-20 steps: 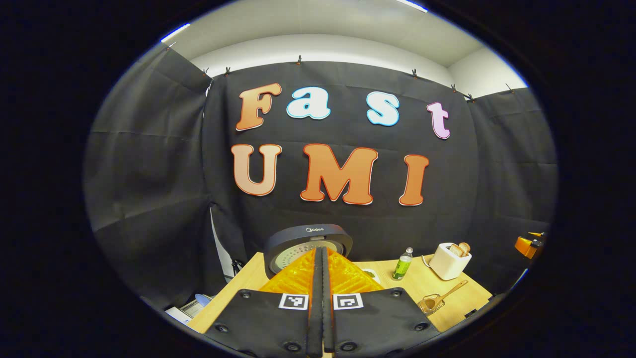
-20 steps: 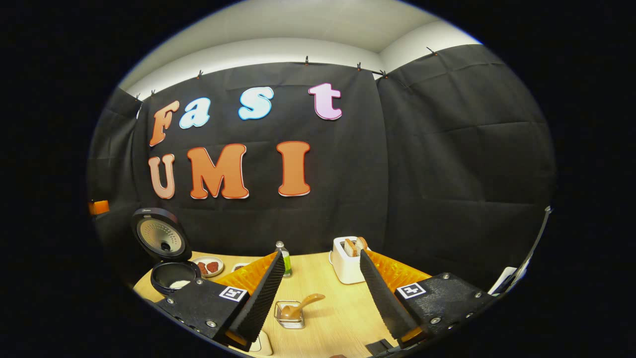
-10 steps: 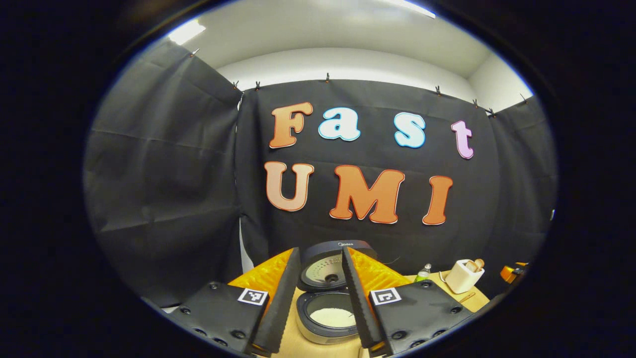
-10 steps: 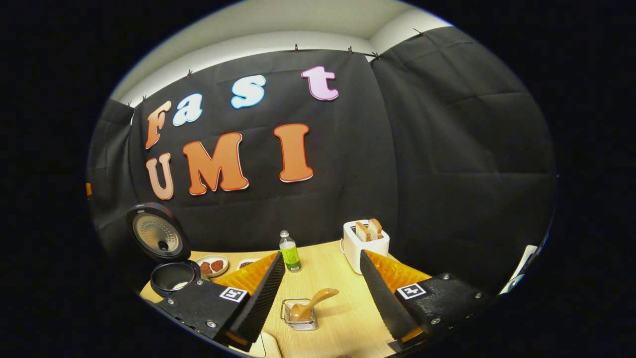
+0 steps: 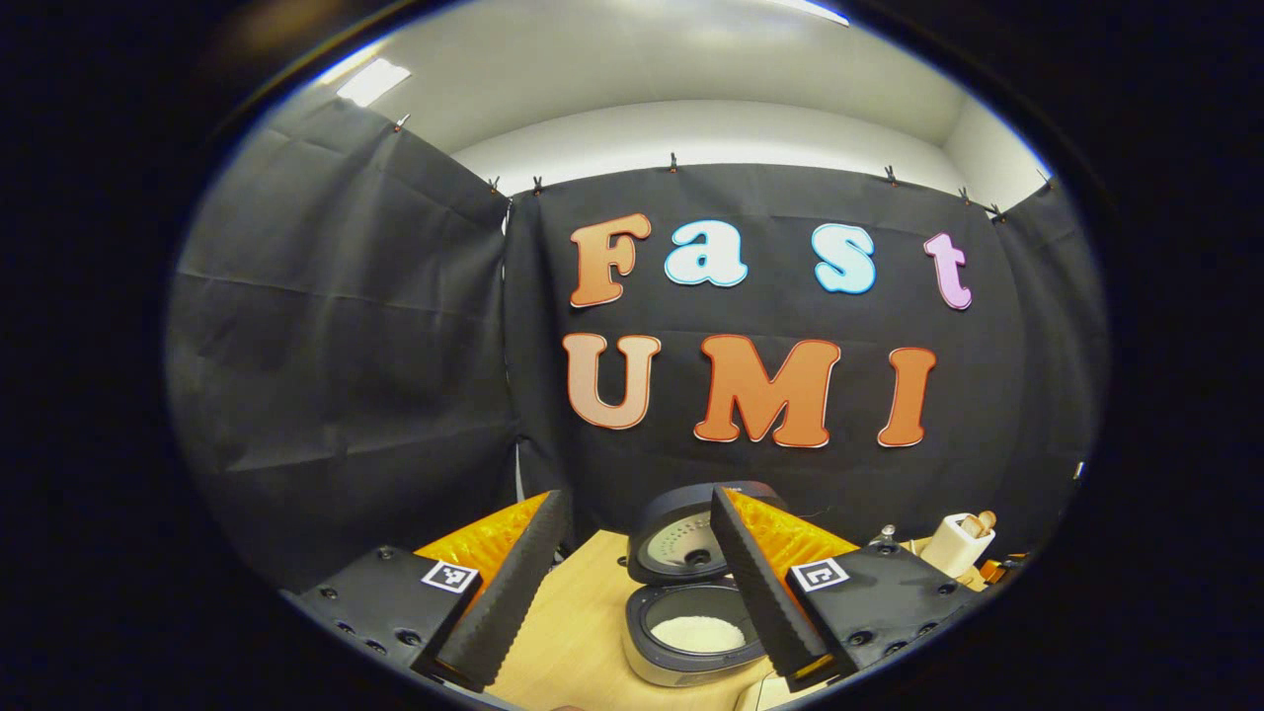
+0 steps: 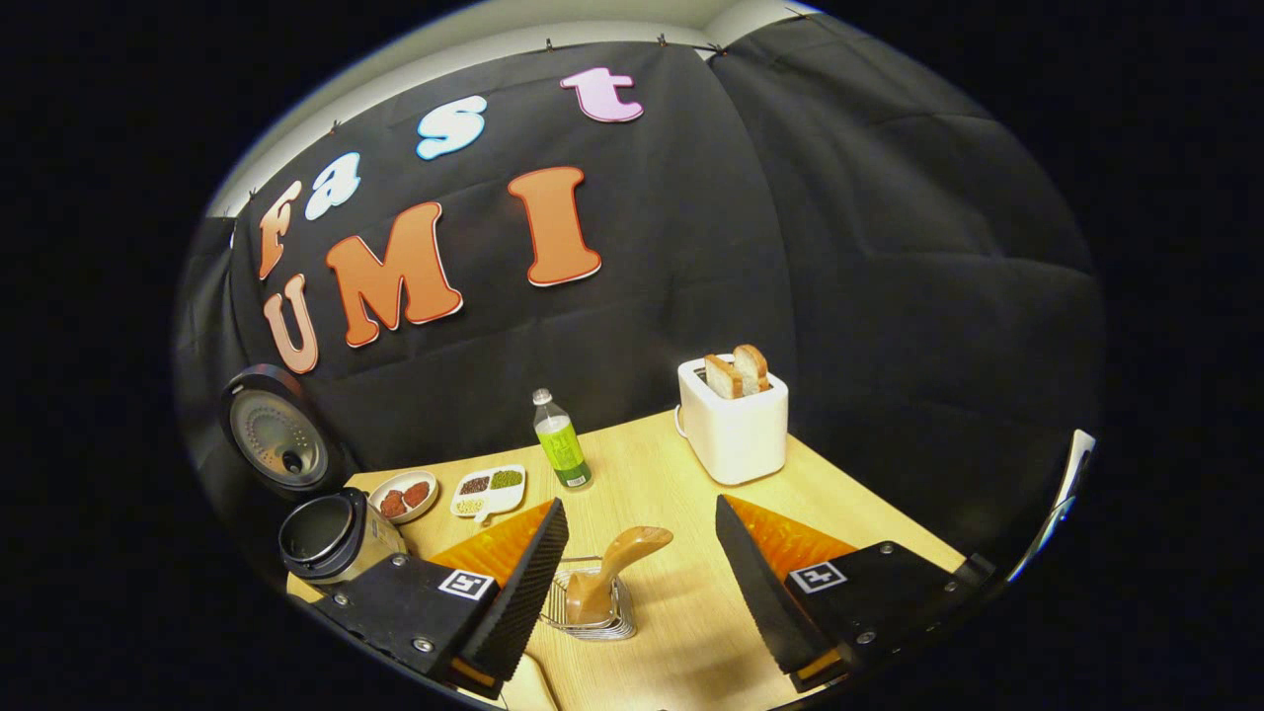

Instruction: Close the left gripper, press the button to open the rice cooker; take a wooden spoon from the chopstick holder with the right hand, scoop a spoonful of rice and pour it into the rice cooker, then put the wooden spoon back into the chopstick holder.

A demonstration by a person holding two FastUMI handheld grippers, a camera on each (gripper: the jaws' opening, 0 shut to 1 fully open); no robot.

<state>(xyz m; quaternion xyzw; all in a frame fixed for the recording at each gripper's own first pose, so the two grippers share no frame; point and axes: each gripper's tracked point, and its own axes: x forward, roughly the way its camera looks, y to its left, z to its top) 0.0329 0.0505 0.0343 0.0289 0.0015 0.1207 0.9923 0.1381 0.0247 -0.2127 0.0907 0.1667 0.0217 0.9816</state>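
Observation:
The rice cooker (image 5: pixel 681 642) stands with its lid (image 5: pixel 681 543) raised and white rice in its pot; it also appears at far left in the right gripper view (image 6: pixel 331 538). My left gripper (image 5: pixel 632 592) is open, hovering above and in front of the cooker, holding nothing. A wooden spoon (image 6: pixel 617 568) leans in a wire chopstick holder (image 6: pixel 592 612) on the wooden table (image 6: pixel 691 632). My right gripper (image 6: pixel 642 583) is open, its fingers spread to either side of the spoon and holder, a little above them and apart from them.
A white toaster (image 6: pixel 733 427) with bread slices stands at the back of the table. A green bottle (image 6: pixel 558 449), a small dish of red pieces (image 6: pixel 405 494) and a divided dish of grains (image 6: pixel 489 489) sit between the toaster and cooker. Black cloth walls close the booth.
My left gripper went from shut to open and drew back from the cooker, whose lid stands up. My right gripper dropped closer to the spoon and holder.

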